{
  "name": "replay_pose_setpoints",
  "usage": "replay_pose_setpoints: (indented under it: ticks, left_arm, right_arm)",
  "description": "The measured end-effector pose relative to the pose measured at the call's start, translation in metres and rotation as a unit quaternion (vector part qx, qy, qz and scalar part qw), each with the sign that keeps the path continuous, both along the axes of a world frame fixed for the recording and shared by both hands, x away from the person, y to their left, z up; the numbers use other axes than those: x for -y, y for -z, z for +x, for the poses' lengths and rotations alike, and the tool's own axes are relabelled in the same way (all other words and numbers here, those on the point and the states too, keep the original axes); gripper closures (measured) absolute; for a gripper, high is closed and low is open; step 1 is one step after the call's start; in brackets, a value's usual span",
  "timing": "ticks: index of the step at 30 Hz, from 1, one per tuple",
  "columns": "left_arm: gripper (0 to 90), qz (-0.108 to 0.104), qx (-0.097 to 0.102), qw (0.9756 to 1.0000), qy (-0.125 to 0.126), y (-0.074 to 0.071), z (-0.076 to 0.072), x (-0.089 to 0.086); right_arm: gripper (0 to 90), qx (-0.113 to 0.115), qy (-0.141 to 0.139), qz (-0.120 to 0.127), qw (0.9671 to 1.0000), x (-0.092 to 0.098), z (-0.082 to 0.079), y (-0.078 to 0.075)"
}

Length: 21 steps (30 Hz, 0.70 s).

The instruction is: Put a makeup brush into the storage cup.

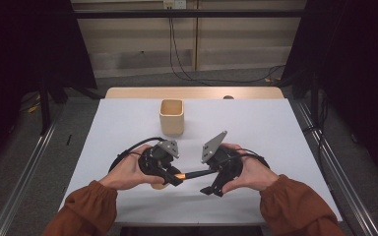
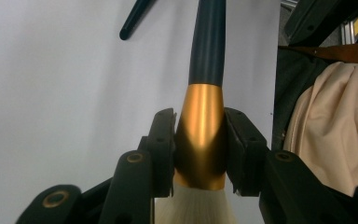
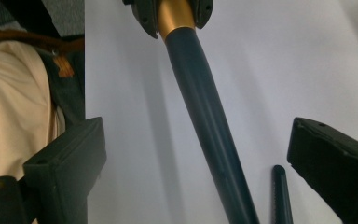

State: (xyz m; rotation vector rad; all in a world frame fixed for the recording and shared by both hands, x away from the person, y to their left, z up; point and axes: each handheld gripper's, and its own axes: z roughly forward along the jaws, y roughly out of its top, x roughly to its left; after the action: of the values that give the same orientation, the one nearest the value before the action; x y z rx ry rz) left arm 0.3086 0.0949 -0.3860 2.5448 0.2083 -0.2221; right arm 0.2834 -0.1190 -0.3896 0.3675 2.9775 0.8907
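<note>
Nearest the person, the left claw (image 1: 177, 178) is clamped on the gold ferrule of a makeup brush (image 2: 200, 135): in the left gripper view both black jaws press against the ferrule's sides, with the pale bristles just below them and the dark blue handle running away over the white surface (image 1: 256, 128). In the high view the brush lies roughly level between the two hands, its handle reaching toward the right claw (image 1: 207, 183). The right gripper view shows that claw's jaws standing wide apart, the handle passing between them without touching either. A second dark, slim handle (image 3: 282, 196) lies just beside the first. Farther back, near the surface's middle, a square beige cup (image 1: 172, 116) stands upright, well apart from both hands.
</note>
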Motion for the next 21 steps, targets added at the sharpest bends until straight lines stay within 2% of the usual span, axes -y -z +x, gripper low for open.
replay_pose_setpoints:
  ticks: [3, 8, 13, 14, 17, 18, 21]
  left_arm:
    - [66.1, 0.0, 0.003, 1.0, -0.001, 0.0, -0.001, 0.002]
    - [66.1, 0.011, 0.002, 0.9999, 0.005, 0.001, 0.0, 0.005]
    - [66.1, 0.014, -0.003, 0.9999, 0.009, 0.002, 0.001, 0.005]
    - [66.1, 0.013, -0.005, 0.9999, 0.008, 0.003, 0.001, 0.005]
    - [66.1, 0.014, -0.005, 0.9998, 0.01, 0.004, 0.002, 0.006]
    - [66.1, 0.013, -0.004, 0.9999, 0.009, 0.004, 0.001, 0.006]
    - [66.1, 0.01, -0.007, 0.9999, 0.006, 0.006, 0.001, 0.008]
  right_arm:
    - [4.7, -0.008, -0.004, -0.034, 0.9994, -0.006, 0.0, 0.002]
    - [11.2, -0.025, -0.019, -0.056, 0.9979, -0.013, 0.005, 0.003]
    - [23.0, -0.038, -0.033, -0.069, 0.9964, -0.017, 0.009, 0.003]
    - [25.8, -0.037, -0.04, -0.071, 0.996, -0.018, 0.01, 0.004]
    - [29.2, -0.025, -0.038, -0.072, 0.9964, -0.021, 0.009, 0.004]
    - [33.9, -0.026, -0.042, -0.072, 0.9962, -0.022, 0.01, 0.004]
    - [38.0, -0.027, -0.044, -0.068, 0.9963, -0.023, 0.011, 0.005]
